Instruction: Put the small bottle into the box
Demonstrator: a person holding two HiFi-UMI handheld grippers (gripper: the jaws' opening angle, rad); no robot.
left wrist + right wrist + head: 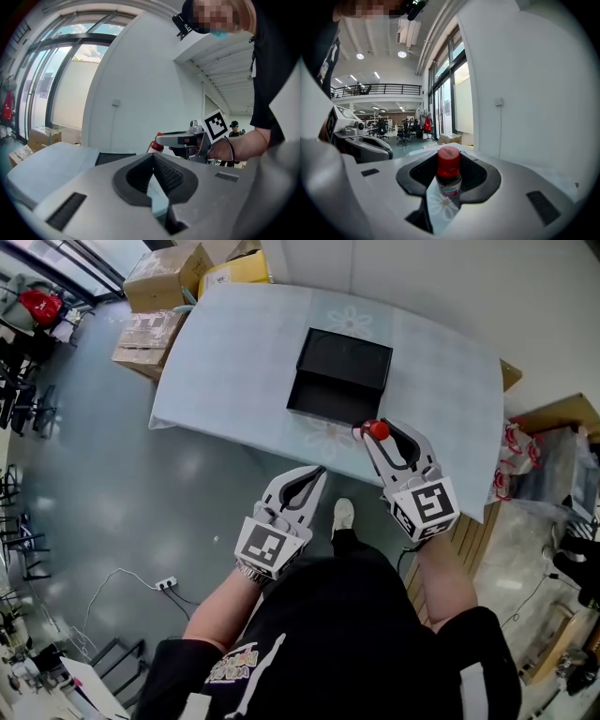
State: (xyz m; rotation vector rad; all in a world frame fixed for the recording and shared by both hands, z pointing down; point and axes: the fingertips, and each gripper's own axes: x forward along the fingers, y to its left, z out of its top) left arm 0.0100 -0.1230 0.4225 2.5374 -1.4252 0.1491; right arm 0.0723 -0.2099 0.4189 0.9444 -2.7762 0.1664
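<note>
Jaws of your right hand-held gripper (373,435) clamp the small bottle (449,174) just beside the box (342,371), your left hand-held gripper (319,472) closed and empty.

A table (234,362) stood by a white wall. A light blue cloth with pale flowers covered its top. A black box (339,376) sat on the cloth, near the middle. The table stood on a shiny grey floor (112,484). Brown cardboard boxes (164,277) sat on the floor by its far corner.
</note>
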